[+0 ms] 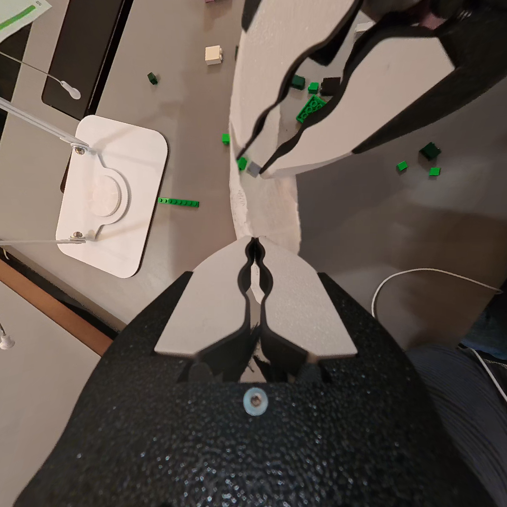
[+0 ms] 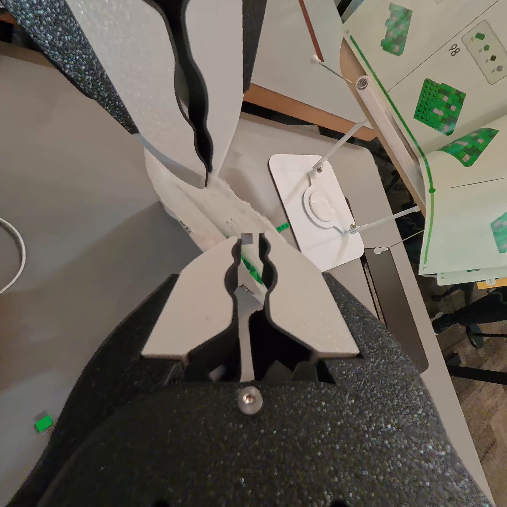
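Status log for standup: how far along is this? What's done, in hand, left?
Done: nothing joined together shows. In hand: left tool shut on the white bag; right tool pinches a small grey piece. Left: green pieces, a white brick and a green strip lie loose on the table.

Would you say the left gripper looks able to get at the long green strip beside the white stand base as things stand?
Probably not at once: the left gripper is shut on the white bag. The long green strip lies bare on the table, nothing over it.
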The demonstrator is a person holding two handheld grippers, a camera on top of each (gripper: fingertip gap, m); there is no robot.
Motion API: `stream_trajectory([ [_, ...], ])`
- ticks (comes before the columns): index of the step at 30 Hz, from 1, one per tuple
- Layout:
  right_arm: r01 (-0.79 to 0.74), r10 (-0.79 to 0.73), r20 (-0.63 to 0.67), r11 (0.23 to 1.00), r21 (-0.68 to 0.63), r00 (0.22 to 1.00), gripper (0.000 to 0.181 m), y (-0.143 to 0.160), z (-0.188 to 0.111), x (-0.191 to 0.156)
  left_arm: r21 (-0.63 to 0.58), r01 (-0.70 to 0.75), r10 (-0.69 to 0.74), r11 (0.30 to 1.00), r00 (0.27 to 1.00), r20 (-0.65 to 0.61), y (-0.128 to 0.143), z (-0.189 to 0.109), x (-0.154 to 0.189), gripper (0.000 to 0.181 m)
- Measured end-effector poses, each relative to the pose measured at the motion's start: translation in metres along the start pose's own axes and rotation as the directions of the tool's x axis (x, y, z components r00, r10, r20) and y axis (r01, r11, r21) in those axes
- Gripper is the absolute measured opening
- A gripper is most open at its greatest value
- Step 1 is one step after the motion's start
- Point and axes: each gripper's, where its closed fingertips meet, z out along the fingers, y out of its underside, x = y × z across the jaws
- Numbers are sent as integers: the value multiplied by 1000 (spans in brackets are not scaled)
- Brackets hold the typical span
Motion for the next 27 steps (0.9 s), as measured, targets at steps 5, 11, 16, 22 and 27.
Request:
stream_trajectory([
  [5,3,-3,1,1000,6,1000,20,0,-1,-1,-3,3,-3,1000,1000,2,1,0,0,0],
  [11,3,-3,-9,1000,-18,1000,42,5,2,1,-12,9,-9,1000,1000,-1,2,1,-1,0],
  [16,23,-23,3,999,-35,1000,8,8,3,-3,-7,0,0,1000,1000,-7,0,1,1,0],
  [22,17,-17,10,1000,-22,1000,9,6,3,-5,-9,-3,3,1000,1000,-6,0,2,1,0],
  [27,8,-8,7,1000,-5,1000,10,4,2,-5,-7,-4,4,1000,1000,-8,0,1,2,0],
])
